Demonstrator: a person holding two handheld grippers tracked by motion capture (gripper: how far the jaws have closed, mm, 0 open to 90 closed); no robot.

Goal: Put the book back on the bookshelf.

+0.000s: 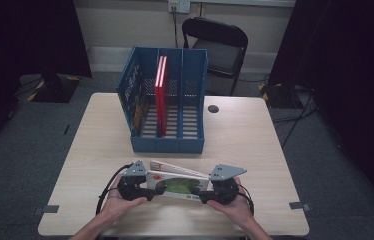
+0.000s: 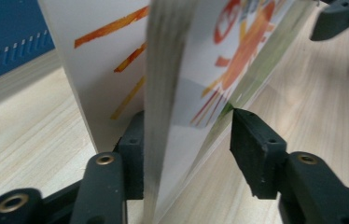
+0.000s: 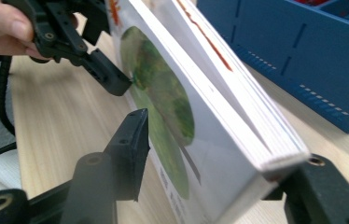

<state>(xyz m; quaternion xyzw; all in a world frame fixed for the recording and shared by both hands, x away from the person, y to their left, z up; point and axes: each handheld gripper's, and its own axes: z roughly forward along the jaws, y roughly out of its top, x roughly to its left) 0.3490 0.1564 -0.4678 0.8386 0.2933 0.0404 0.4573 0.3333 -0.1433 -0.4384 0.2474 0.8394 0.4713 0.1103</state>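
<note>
Book [image 1: 177, 182] handling is the step in hand: a picture book with white covers stands tilted on its lower edge near the bottom centre of the high view, bracketed at its two ends by the left gripper [image 1: 147, 186] and the right gripper [image 1: 206, 192]. In the left gripper view the book passes between the jaws, but the right-hand pad [image 2: 252, 149] stands clear of the cover, so that gripper is open around it, not clamped. In the right gripper view the near pad [image 3: 133, 149] also stands off the green-printed cover, with a gap visible; that gripper too is open about the book's end. Its pages fan slightly apart along the top.

The likely aim is the blue file rack [image 1: 167, 142] standing just above the book in the high view. Both pairs of jaws would need to press firmly before any lift, or the book may slip or splay open. A red book [image 1: 161, 95] already stands in the middle compartment, another colourful one [image 1: 136, 97] leans in the left compartment; the right-hand compartment looks free. A black chair [image 1: 220, 47] stands beyond the table [image 1: 255, 150].
</note>
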